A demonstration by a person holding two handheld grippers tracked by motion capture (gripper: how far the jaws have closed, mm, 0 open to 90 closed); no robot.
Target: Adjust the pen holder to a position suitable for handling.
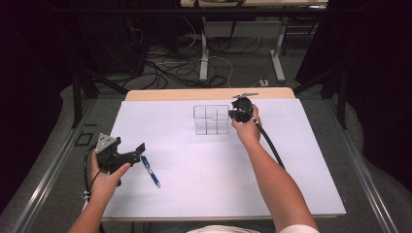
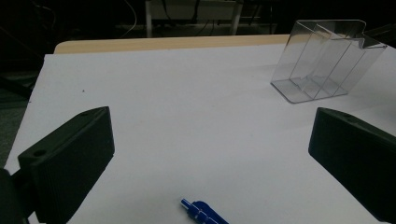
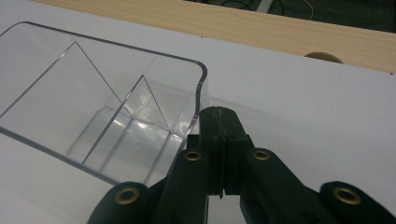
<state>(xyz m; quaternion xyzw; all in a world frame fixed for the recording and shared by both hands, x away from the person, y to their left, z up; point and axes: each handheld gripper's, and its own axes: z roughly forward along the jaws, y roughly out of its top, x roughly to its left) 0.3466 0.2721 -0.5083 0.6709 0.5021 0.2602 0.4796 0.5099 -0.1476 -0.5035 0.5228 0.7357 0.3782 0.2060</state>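
Note:
A clear plastic organizer [image 1: 211, 119] with inner dividers stands upright at the far middle of the white mat [image 1: 194, 194]. My right gripper [image 1: 232, 115] is at its right wall, jaws shut tight together right beside the rim; in the right gripper view the right gripper [image 3: 218, 112] shows nothing between its jaws, and the organizer [image 3: 102, 93] lies just left of them. A blue pen [image 1: 150, 171] lies on the mat near the left. My left gripper [image 1: 138, 151] hovers just left of it, wide open. In the left gripper view the left gripper [image 2: 210, 140] frames the pen's tip [image 2: 203, 213] below and the organizer [image 2: 322, 60] farther off.
The mat covers a wooden table whose bare edge [image 1: 209, 93] runs along the far side, with a round hole [image 3: 322, 57] in it. Beyond are desk legs and cables on the floor. Dark curtains flank both sides.

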